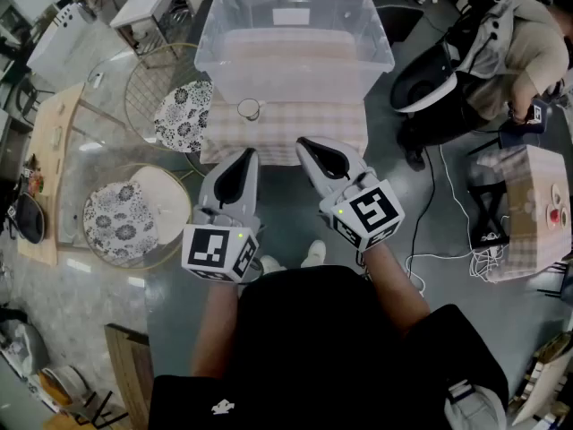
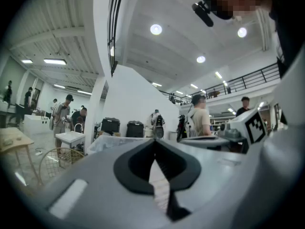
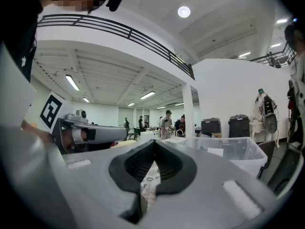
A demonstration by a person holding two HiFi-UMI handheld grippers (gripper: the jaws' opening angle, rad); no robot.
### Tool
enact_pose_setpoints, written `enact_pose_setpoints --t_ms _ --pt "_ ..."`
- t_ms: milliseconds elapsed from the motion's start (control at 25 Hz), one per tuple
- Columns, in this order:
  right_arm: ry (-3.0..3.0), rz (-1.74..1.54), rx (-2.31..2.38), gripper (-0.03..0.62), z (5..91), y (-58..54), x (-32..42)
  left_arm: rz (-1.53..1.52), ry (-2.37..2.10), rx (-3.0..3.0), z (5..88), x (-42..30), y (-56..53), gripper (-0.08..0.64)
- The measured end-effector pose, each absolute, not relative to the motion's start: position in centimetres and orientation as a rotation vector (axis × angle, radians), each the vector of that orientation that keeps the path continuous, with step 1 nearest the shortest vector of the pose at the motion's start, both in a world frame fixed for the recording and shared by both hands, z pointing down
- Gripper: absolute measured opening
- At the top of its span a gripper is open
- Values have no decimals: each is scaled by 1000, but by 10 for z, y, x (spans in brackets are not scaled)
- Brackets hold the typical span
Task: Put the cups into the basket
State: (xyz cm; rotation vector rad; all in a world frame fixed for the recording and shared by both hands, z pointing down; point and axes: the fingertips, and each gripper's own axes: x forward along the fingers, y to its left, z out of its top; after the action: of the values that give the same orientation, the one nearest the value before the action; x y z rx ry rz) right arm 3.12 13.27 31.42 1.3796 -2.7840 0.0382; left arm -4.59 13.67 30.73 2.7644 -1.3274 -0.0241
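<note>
**Item 1: cup** [image 1: 249,108]. One small cup, upright, mouth up. It stands on the checked cloth of the surface [image 1: 295,133], just in front of the basket's near wall and left of its middle. It is outside the basket and well apart from both grippers.

**Item 2: basket** [image 1: 294,34]. Clear plastic tub with a wide rim, at the far end of the same surface. No cup shows inside it.

**Item 3: left hand-held gripper** [image 1: 247,153]. Held level over the floor at the near edge of the surface, pointing toward the basket. Its jaws are closed tip to tip with nothing between them. The marker cube [image 1: 219,251] sits at its rear.

**Item 4: right hand-held gripper** [image 1: 303,143]. Beside the left one, tip just over the near edge of the surface, level. Its jaws are pressed together and carry nothing. Its marker cube [image 1: 372,211] is at the wrist.

**Item 5: surroundings.**
- Two round wire seats with flowered cushions, one [image 1: 183,115] touching the left side of the surface and one [image 1: 121,222] nearer.
- A wooden table [image 1: 49,164] at the far left.
- A person [image 1: 501,56] bending down at the upper right.
- A box [image 1: 528,209] on the floor to the right.
</note>
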Motion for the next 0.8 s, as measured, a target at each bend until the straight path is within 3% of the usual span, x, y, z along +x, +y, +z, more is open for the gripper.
enact_pose_setpoints --t_ms 800 --pt "-2835 34 1342 1 313 132 65 20 -1390 2725 313 -17 139 5"
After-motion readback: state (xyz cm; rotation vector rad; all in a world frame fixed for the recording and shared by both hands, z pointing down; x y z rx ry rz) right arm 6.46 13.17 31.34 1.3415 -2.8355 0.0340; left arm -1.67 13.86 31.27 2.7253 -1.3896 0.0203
